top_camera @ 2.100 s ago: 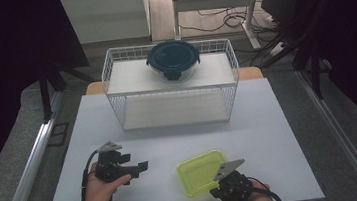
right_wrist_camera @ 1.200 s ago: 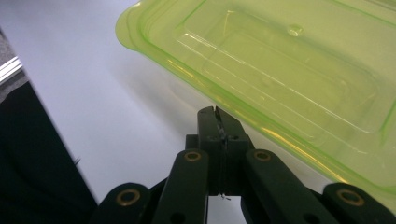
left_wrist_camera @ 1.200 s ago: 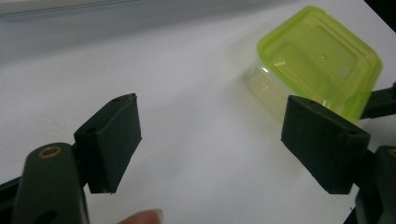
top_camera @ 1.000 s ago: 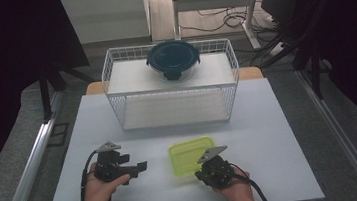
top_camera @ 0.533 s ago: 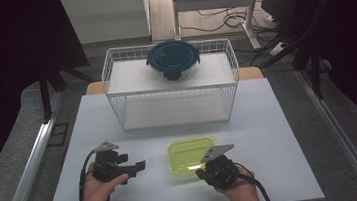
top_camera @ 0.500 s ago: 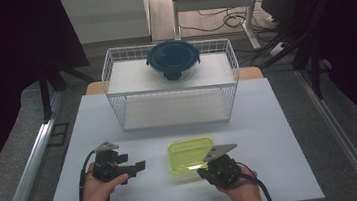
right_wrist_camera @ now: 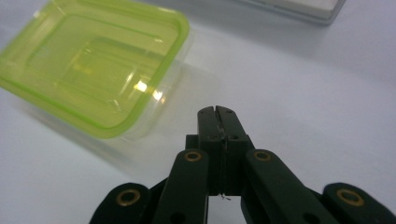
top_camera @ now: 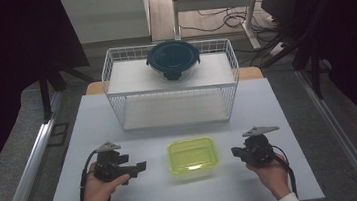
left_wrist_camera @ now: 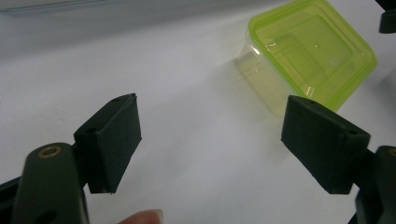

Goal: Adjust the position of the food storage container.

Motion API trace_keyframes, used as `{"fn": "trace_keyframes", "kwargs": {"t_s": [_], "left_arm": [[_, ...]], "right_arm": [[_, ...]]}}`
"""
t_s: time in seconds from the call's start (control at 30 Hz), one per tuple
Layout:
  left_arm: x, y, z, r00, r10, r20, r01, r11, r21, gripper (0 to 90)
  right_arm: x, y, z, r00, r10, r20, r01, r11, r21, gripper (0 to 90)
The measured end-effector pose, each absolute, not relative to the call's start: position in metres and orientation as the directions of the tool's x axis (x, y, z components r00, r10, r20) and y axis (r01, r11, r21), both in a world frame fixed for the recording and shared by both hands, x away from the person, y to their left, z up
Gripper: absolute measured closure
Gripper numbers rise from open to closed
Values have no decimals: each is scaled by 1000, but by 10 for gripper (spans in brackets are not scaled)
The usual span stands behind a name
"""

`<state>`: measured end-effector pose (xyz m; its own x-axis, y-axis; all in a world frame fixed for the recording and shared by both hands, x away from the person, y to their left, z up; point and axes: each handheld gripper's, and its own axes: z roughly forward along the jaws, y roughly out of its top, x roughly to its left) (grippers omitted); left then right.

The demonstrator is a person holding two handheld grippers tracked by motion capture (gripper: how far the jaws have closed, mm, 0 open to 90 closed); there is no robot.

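Note:
A clear container with a lime-green lid (top_camera: 191, 158) stands on the white table (top_camera: 179, 130), near its front, between both hands. My left gripper (top_camera: 140, 166) lies to its left, pointed at it, jaws wide open with nothing between them. In the left gripper view the open gripper (left_wrist_camera: 217, 116) frames bare table, with the container (left_wrist_camera: 313, 56) farther off at the upper right. My right gripper (top_camera: 235, 151) rests a short way right of the container, shut and empty. In the right gripper view its gripper (right_wrist_camera: 215, 112) shows pressed together, the container (right_wrist_camera: 93, 60) ahead to the left, apart from it.
A white wire basket (top_camera: 172, 88) stands at the back of the table. A round bowl with a dark blue lid (top_camera: 173, 60) sits at its far side. Bare table lies between the basket and the container. A metal rail (top_camera: 32, 166) runs along the left.
My right gripper has drawn back to the right, away from the container, still shut. Before that the container had shifted a little left and away. The left gripper has kept still.

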<state>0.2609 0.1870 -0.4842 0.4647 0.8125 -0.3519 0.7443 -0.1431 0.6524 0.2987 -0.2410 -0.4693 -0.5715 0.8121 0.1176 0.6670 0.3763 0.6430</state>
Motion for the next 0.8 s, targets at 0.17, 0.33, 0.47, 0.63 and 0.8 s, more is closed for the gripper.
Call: {"fn": "trace_keyframes", "kwargs": {"t_s": [0.17,0.33,0.47,0.63,0.8], "left_arm": [[260,187,-484,467,805,-368,748,-137,650,196],[260,187,-484,468,807,-360,746,-143,650,197],[260,187,-485,467,811,-353,747,-149,648,196],[260,186,-486,468,816,-340,747,-158,646,196],[260,186,-485,469,814,-343,747,-158,645,196]], "right_arm": [[302,-231,-476,-585,805,100,671,410,618,890],[300,-223,-478,-598,796,92,669,433,605,890],[299,-221,-479,-609,788,85,661,446,603,890],[298,-217,-479,-621,779,87,657,456,601,890],[295,-209,-481,-639,764,90,650,474,594,890]]}}
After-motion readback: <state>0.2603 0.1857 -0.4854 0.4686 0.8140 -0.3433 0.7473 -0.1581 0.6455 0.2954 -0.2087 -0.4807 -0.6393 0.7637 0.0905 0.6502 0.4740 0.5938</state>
